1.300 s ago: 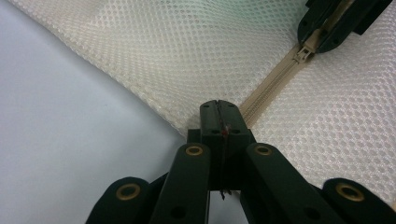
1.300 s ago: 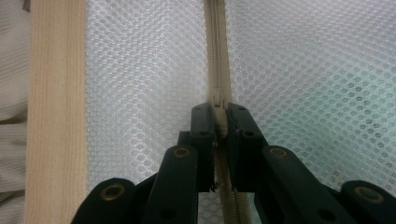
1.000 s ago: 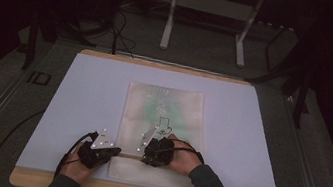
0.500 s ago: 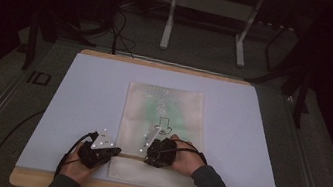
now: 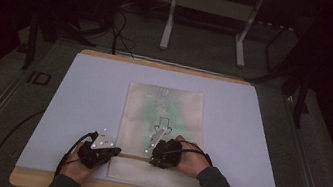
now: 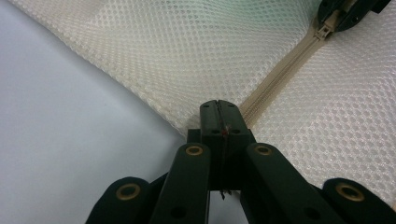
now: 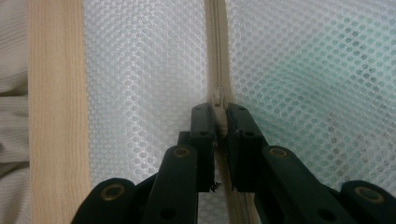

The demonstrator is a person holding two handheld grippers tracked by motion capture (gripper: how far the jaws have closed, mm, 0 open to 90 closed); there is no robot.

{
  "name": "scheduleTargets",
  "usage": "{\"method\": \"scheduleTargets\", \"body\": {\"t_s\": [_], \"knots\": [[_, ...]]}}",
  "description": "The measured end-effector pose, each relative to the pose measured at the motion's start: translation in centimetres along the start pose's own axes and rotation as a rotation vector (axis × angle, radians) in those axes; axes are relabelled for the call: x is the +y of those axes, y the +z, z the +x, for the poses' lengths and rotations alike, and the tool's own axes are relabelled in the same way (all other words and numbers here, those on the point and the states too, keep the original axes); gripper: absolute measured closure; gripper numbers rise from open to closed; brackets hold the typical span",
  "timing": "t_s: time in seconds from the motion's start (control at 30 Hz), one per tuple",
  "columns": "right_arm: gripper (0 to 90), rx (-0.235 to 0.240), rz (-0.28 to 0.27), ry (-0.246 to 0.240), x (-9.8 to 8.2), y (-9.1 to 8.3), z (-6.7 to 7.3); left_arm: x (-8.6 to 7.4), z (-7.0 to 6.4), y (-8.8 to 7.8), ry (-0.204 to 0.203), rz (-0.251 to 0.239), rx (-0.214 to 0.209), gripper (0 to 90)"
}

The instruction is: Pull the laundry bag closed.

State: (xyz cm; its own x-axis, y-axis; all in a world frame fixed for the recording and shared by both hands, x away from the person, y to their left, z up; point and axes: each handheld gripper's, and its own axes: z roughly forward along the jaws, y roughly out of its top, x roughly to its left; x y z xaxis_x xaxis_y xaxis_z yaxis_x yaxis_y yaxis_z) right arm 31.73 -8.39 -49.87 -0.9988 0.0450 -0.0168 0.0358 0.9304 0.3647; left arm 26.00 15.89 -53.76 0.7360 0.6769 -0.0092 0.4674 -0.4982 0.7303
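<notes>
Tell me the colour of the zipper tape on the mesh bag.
Beige zipper tape; the right gripper view shows it best.

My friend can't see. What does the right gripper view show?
Two black tool jaws pinch the tan zipper pull of a white mesh bag. The zipper runs straight up the middle, and a wooden table edge lies at the left.
</notes>
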Motion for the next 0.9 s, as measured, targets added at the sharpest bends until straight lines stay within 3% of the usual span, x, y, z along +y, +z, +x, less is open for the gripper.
{"method": "scheduleTargets", "body": {"t_s": [0.9], "knots": [[82.3, -0.001, 0.014, 0.019, -1.6, -0.6, -0.2, 0.0, 0.1, 0.0, -0.007, -0.002, -0.006, 89.7]]}}
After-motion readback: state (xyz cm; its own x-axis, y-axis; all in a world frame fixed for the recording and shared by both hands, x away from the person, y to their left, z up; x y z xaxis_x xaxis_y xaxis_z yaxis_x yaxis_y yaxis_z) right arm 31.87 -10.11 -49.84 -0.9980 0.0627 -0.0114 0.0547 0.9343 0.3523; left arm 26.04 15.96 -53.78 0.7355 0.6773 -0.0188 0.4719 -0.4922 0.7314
